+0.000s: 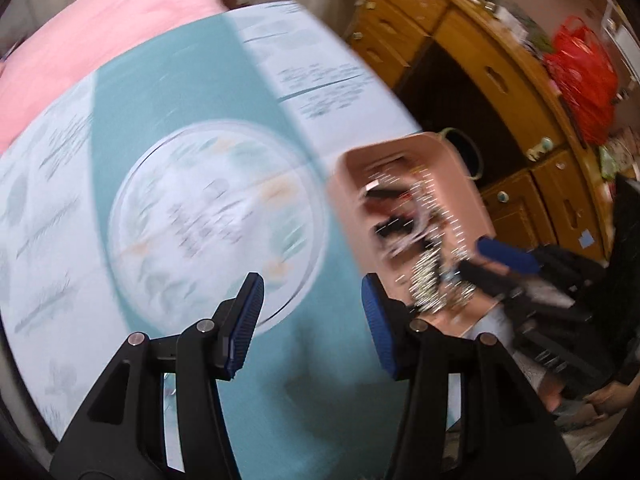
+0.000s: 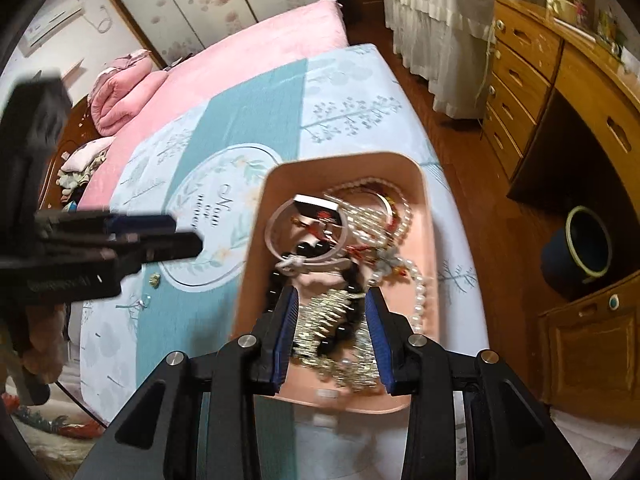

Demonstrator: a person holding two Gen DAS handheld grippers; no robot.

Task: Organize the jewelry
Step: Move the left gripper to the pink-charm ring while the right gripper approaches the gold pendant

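A pink tray (image 2: pixel 424 184) full of tangled jewelry sits on a teal and white patterned board (image 2: pixel 256 92). In it lie pearl strands (image 2: pixel 418 292), a pale bangle (image 2: pixel 276 216), black beads and a spiky gold necklace (image 2: pixel 328 312). My right gripper (image 2: pixel 331 312) hangs over the tray's near end, jaws open on either side of the gold necklace. My left gripper (image 1: pixel 312 308) is open and empty above the board, left of the tray (image 1: pixel 452 156). That view is blurred. Two small pieces (image 2: pixel 154 279) lie on the board.
A pink bed (image 2: pixel 240 48) lies beyond the board. A wooden desk with drawers (image 2: pixel 520 80) stands to the right, with a dark bucket (image 2: pixel 576 248) on the wood floor beneath it. A red bag (image 1: pixel 580 76) sits on the desk.
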